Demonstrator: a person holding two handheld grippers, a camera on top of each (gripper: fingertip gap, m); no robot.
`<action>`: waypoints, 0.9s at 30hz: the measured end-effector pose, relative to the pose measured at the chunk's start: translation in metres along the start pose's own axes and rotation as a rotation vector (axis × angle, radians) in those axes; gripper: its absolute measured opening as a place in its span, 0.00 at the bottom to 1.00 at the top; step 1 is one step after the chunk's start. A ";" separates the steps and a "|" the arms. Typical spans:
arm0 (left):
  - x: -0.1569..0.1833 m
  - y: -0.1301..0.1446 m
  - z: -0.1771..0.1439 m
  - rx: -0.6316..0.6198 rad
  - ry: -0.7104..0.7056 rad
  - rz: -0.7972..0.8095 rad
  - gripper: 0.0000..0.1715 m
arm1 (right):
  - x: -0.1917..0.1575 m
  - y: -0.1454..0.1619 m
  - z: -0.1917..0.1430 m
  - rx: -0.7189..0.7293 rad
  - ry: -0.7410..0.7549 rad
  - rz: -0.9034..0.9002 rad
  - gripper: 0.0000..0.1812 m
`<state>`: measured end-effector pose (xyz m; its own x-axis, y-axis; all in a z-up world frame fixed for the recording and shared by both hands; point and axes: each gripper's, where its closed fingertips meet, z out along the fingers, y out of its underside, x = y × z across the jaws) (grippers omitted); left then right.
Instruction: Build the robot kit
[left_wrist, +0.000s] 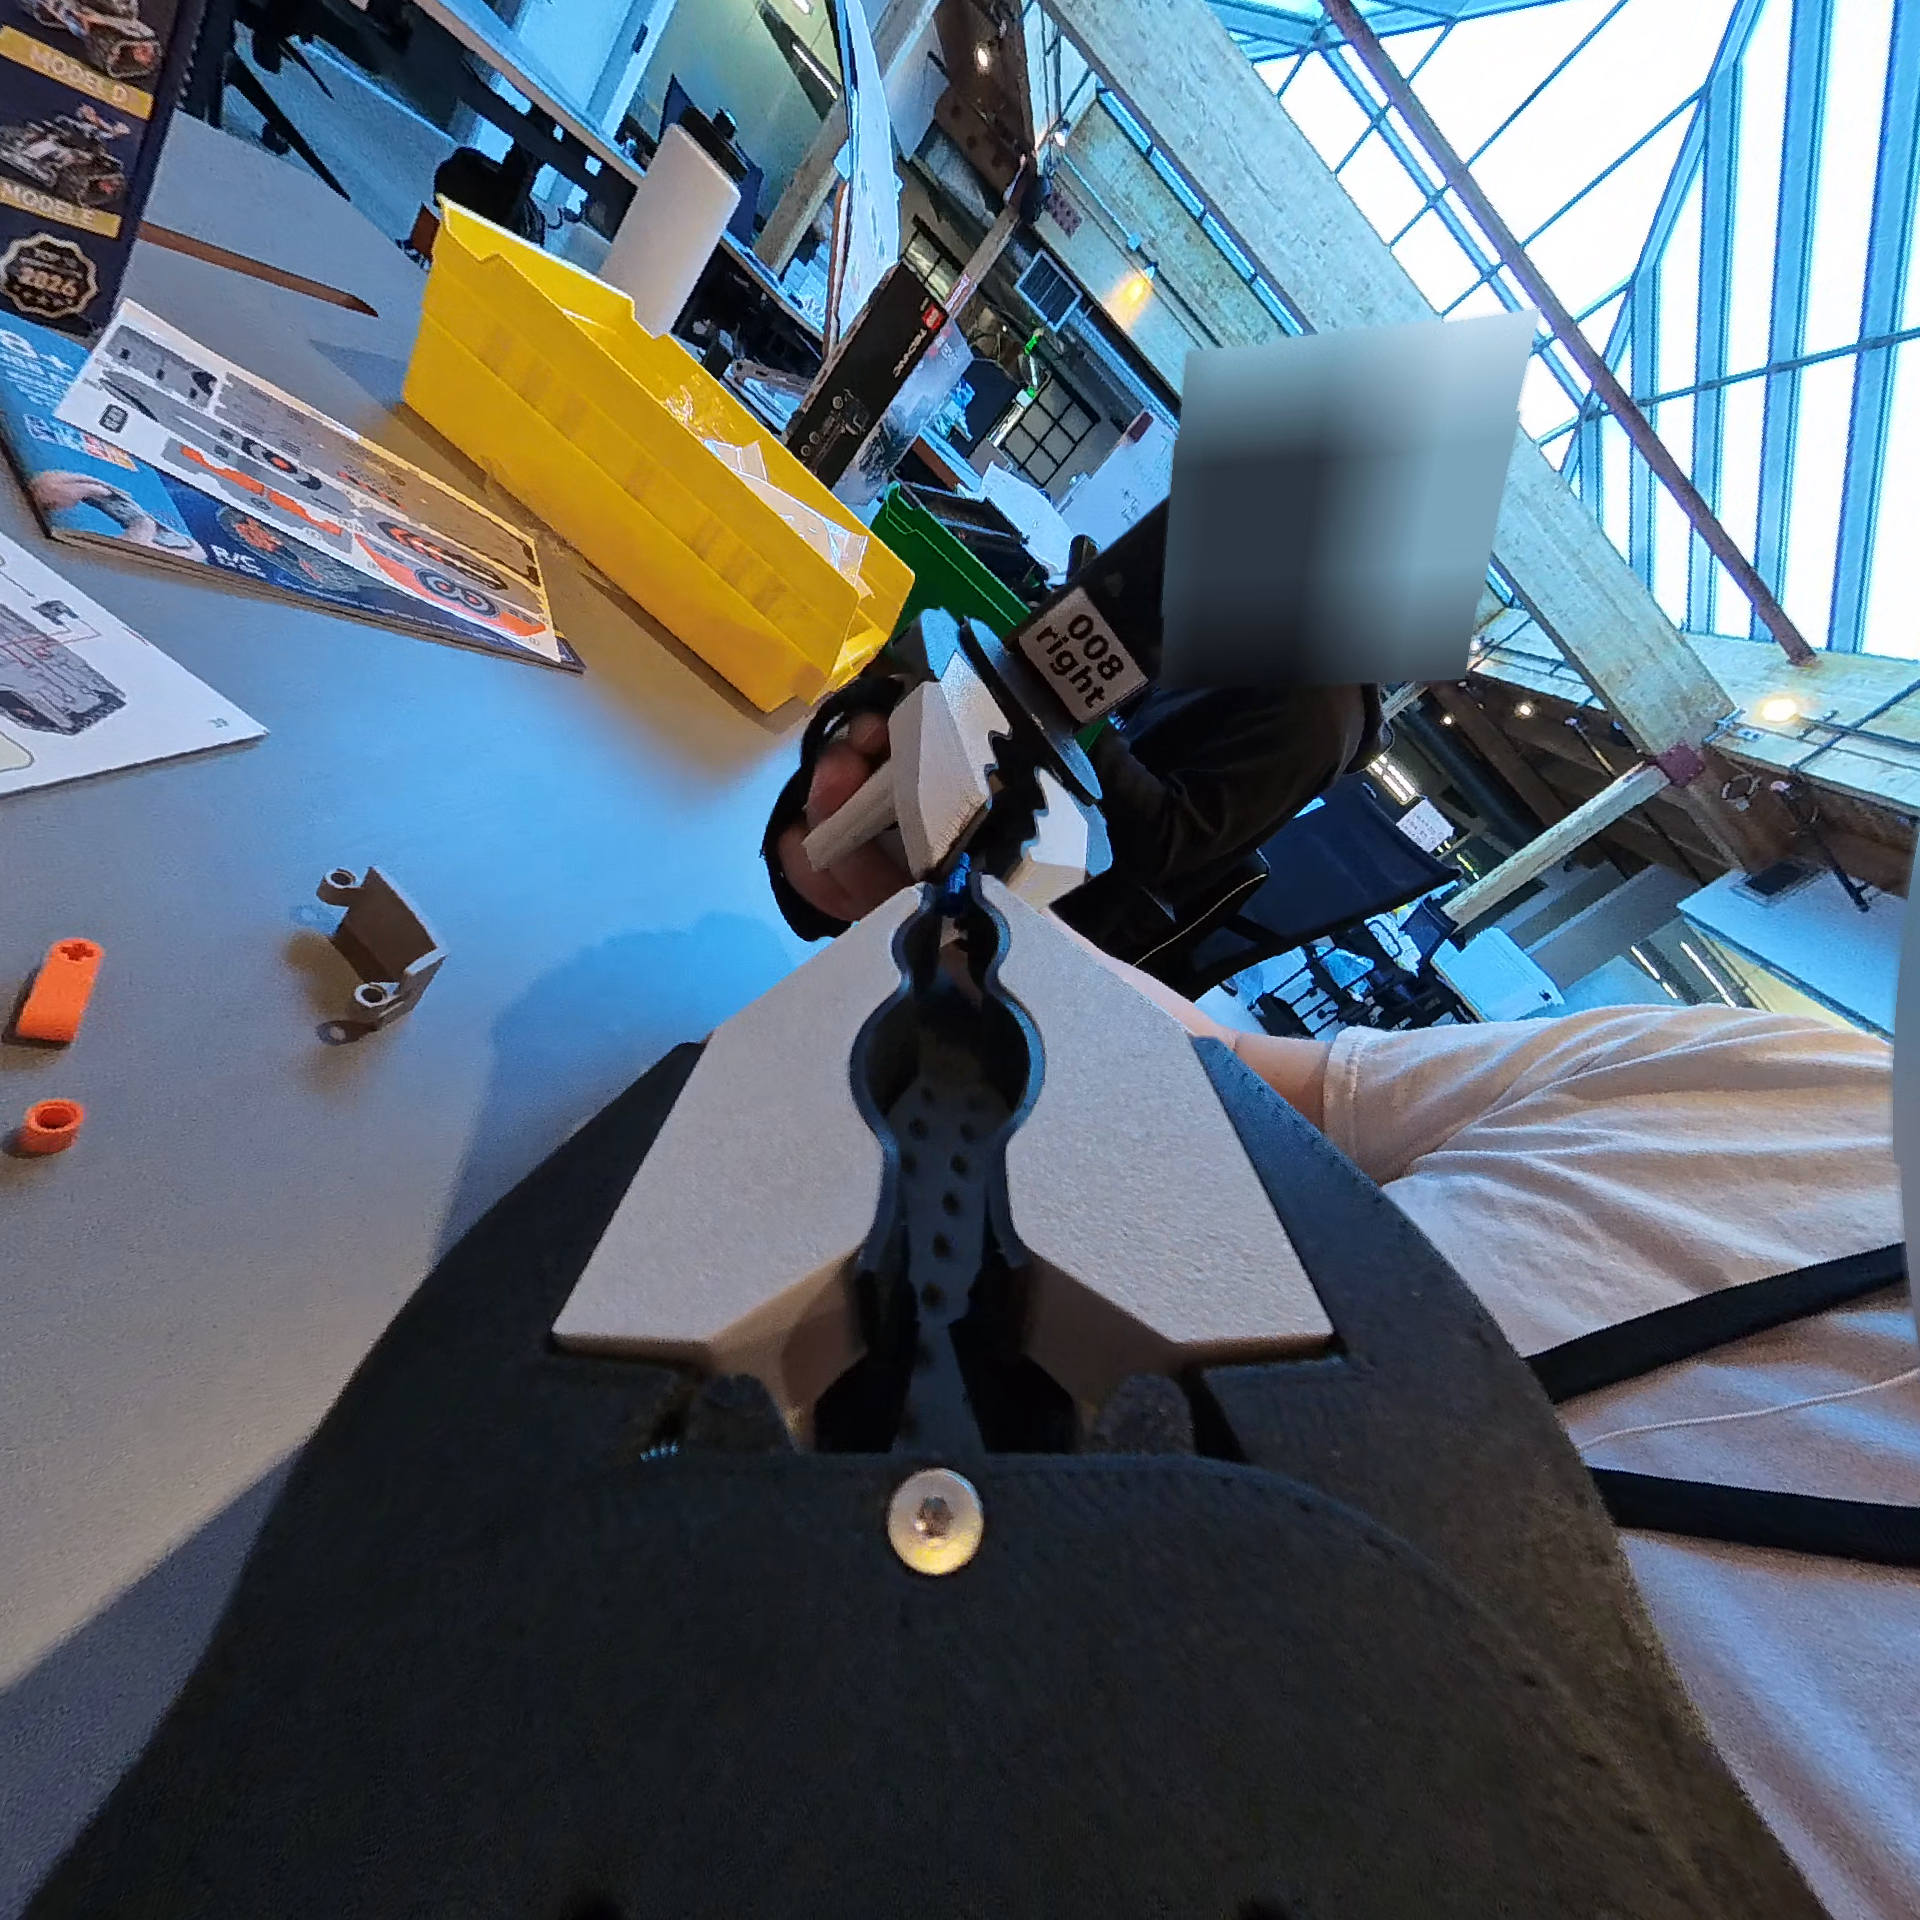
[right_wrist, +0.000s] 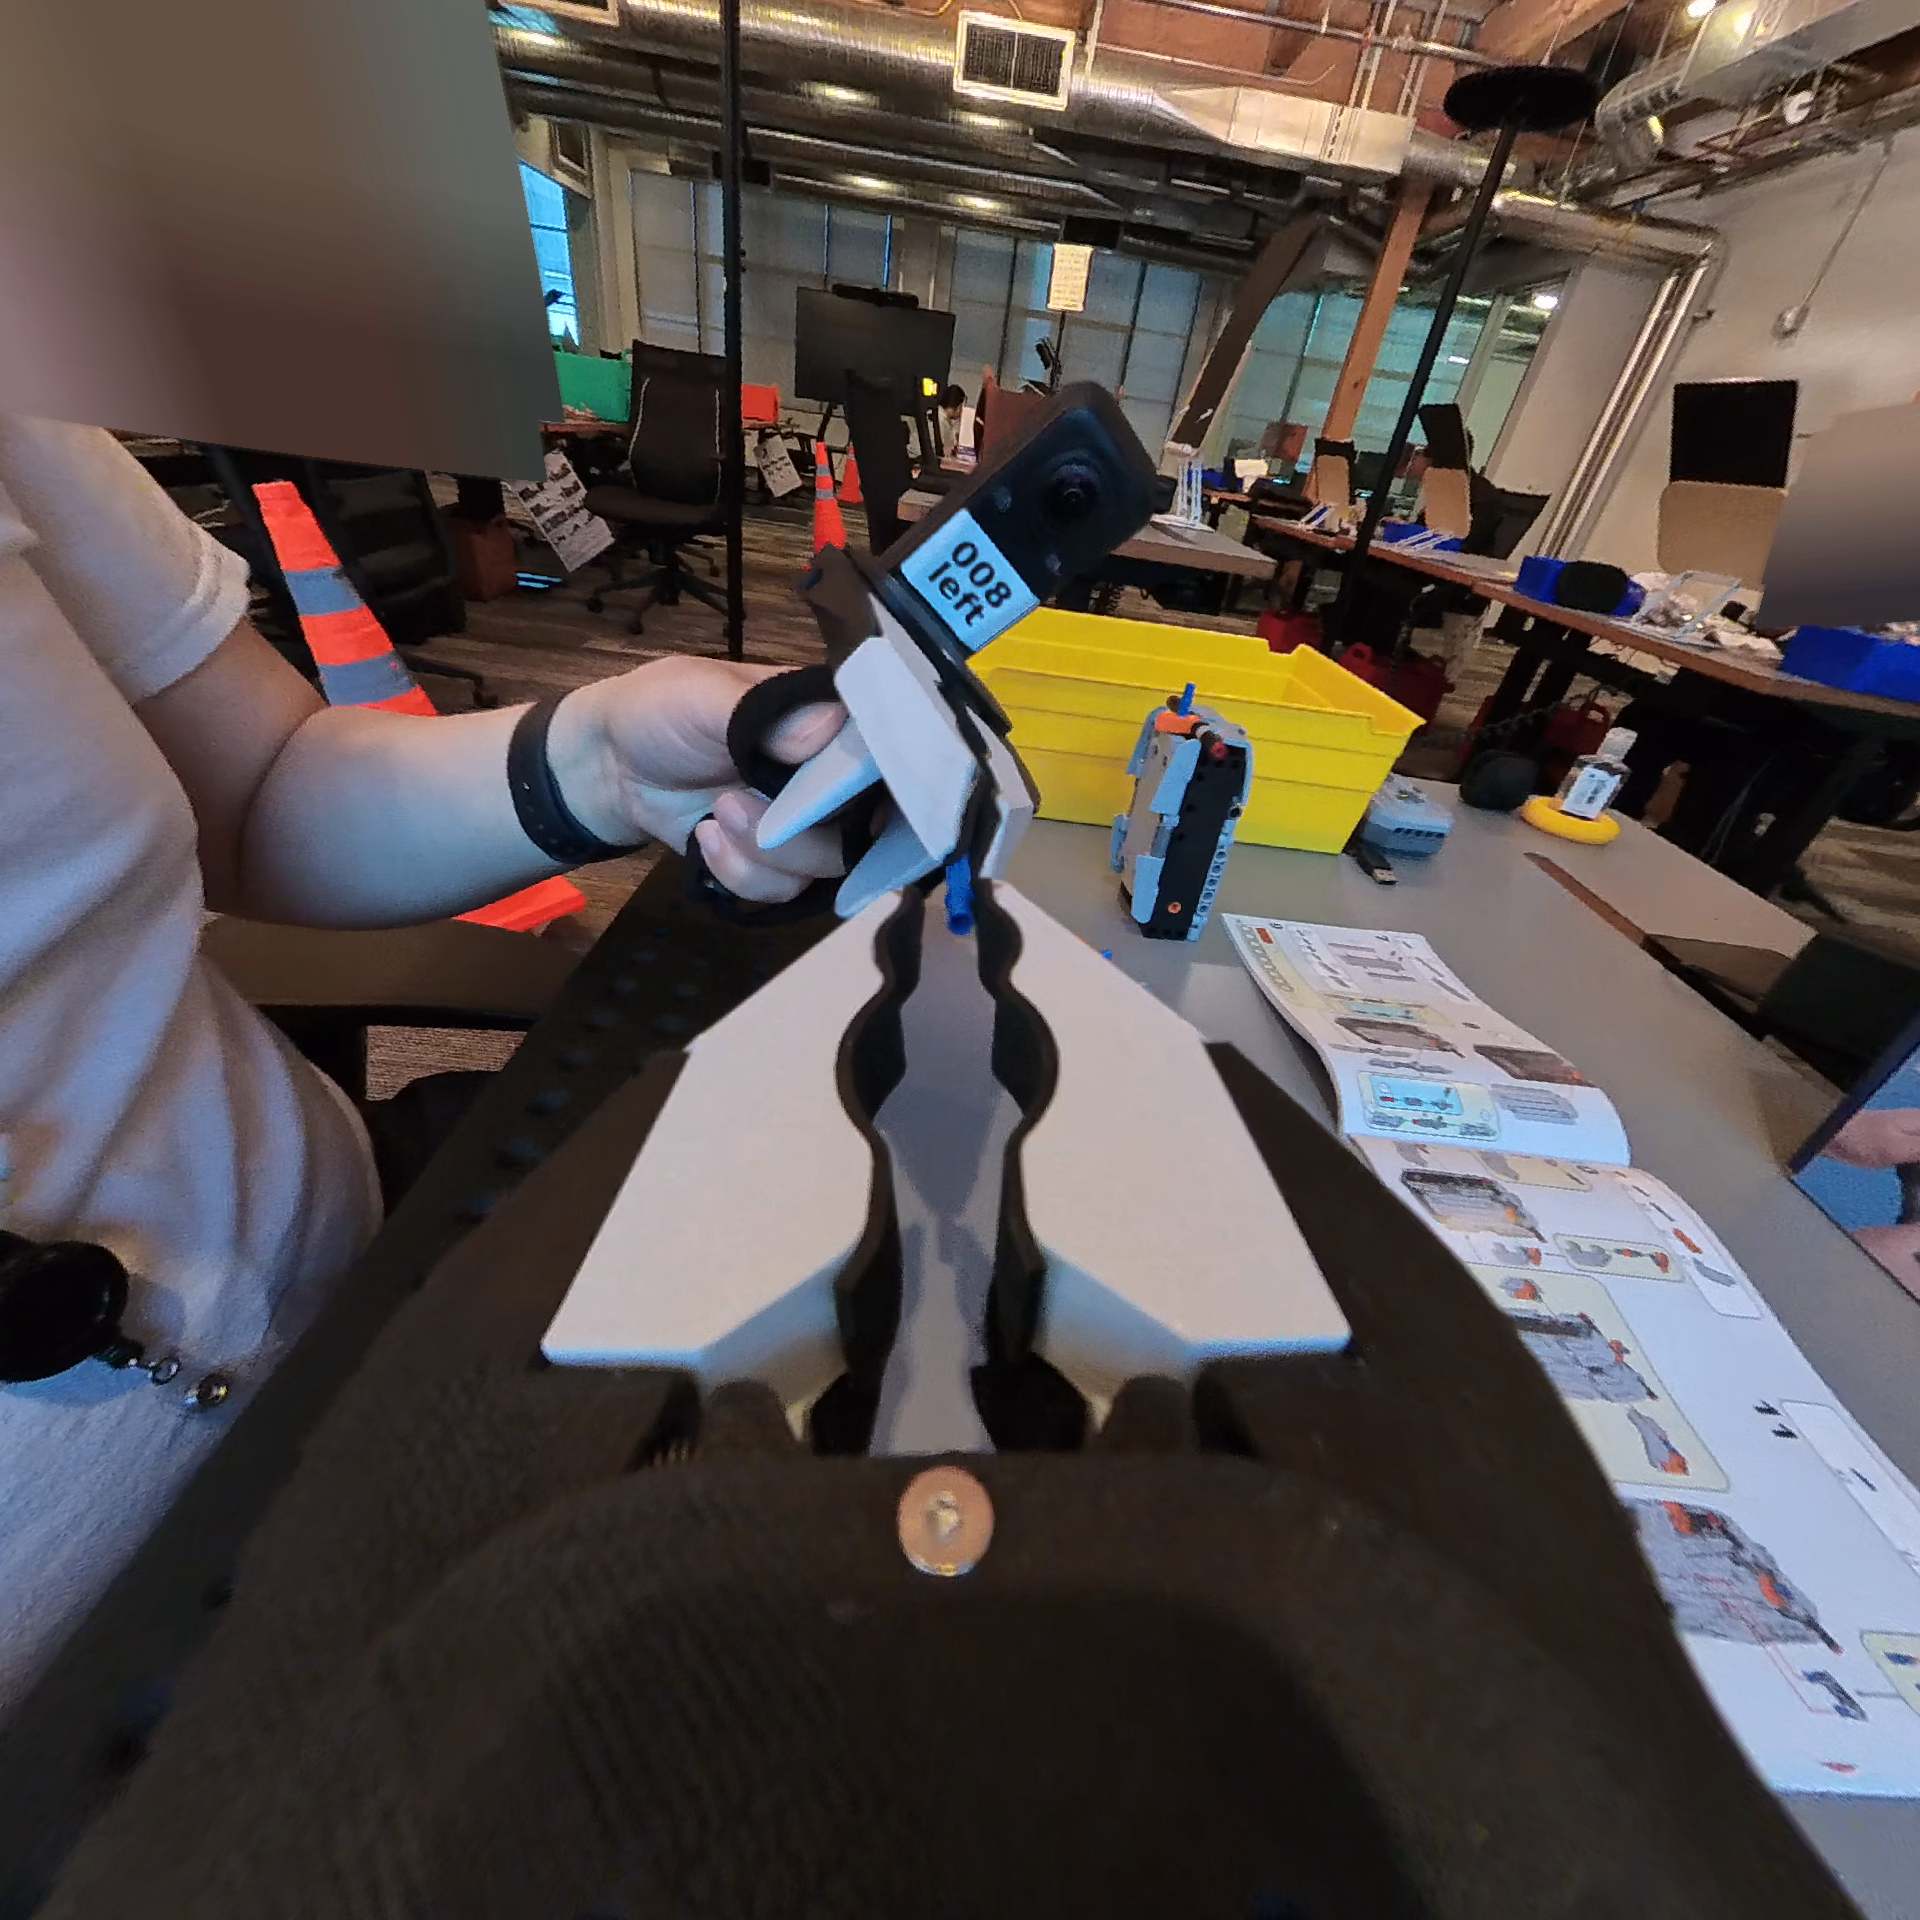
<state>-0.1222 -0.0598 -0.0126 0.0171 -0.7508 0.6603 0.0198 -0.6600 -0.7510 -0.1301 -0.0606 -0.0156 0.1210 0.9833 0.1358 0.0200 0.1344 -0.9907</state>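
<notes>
My left gripper (left_wrist: 951, 920) is shut on a black beam with holes (left_wrist: 940, 1195) that runs back between its fingers. My right gripper (right_wrist: 951, 904) is shut on a small blue pin (right_wrist: 958, 896) at its fingertips. The two grippers meet tip to tip above the grey table (left_wrist: 436, 831). The blue pin (left_wrist: 951, 896) sits right at the end of the black beam. The right gripper (left_wrist: 966, 868) shows in the left wrist view, and the left gripper (right_wrist: 961, 868) shows in the right wrist view, each held in a hand.
A yellow bin (left_wrist: 644, 457) stands at the back of the table. A grey bracket piece (left_wrist: 374, 951) and two orange pieces (left_wrist: 57, 987) lie loose. A partly built model (right_wrist: 1184, 821) stands by the bin (right_wrist: 1195, 707). An open instruction booklet (right_wrist: 1507, 1195) lies to the right. Less than 4 cm separates the two grippers' tips.
</notes>
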 end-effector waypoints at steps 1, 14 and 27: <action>0.000 0.000 0.000 0.005 0.004 -0.004 0.01 | 0.000 0.000 -0.001 0.003 0.006 -0.017 0.04; 0.001 0.001 0.001 0.016 0.029 -0.037 0.01 | 0.001 0.001 -0.005 -0.012 0.011 0.004 0.02; -0.024 -0.017 -0.021 0.093 -0.091 0.011 0.12 | 0.011 -0.003 -0.012 0.003 0.068 0.015 0.02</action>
<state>-0.1435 -0.0314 -0.0156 0.1084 -0.7495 0.6531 0.1115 -0.6437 -0.7572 -0.1168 -0.0512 -0.0109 0.1882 0.9747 0.1205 0.0145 0.1199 -0.9927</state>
